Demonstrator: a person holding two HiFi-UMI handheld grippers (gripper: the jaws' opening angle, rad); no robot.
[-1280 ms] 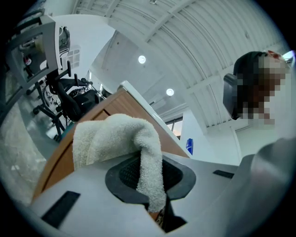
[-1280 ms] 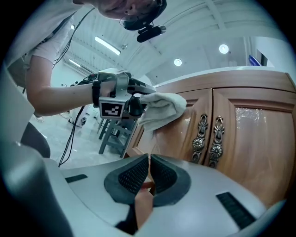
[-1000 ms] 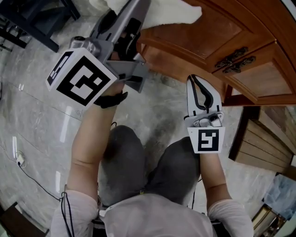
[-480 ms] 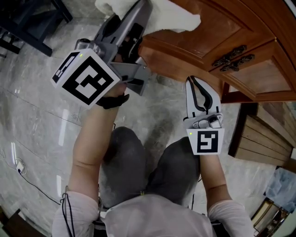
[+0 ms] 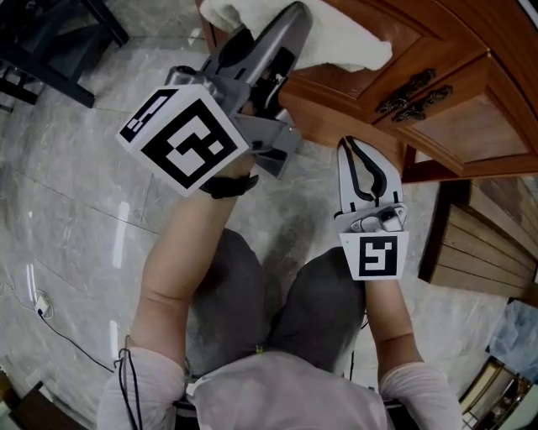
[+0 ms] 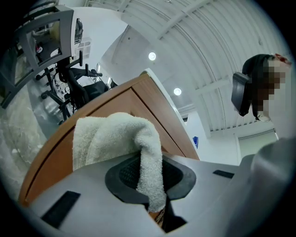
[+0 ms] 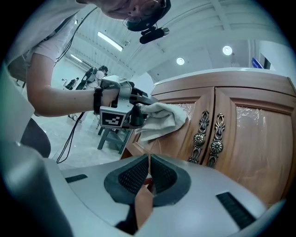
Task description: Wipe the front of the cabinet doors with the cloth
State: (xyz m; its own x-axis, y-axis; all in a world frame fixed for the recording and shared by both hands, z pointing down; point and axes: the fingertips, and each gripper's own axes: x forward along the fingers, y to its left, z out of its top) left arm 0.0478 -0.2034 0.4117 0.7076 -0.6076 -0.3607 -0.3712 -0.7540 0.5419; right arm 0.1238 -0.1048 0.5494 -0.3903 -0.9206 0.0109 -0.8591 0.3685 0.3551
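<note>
Left hand-held gripper (image 5: 290, 21) has slid to the right along the cabinet since the earlier head view, and the white terry cloth (image 5: 345, 46) went with it. Right hand-held gripper (image 5: 367, 168) hasn't shifted.

Left hand-held gripper is clamped on the cloth. The left gripper view shows a strip of cloth (image 6: 111, 139) pinched between the dark pads (image 6: 125, 173), with the rest bunched above the left hand-held gripper (image 6: 150, 185) against the brown wooden cabinet door (image 6: 115, 104).

Only the right gripper view shows the doors front-on. There the cloth (image 7: 162, 118) lies on the left-hand door (image 7: 180, 139), just beside the pair of ornate metal handles (image 7: 208, 139), with the left hand-held gripper (image 7: 138, 111) behind it.

Right hand-held gripper (image 7: 149, 173) has its jaws together with nothing between them. It points at the lower cabinet front and stays apart from it.

The head view shows more:
- The right hand-held gripper is above the person's grey-trousered knees (image 5: 269, 294).
- It sits below the handles (image 5: 412, 92).
- The black-and-white marker cube (image 5: 187, 138) is on the left one.
- The grey marbled floor (image 5: 76, 168) is underneath.
</note>
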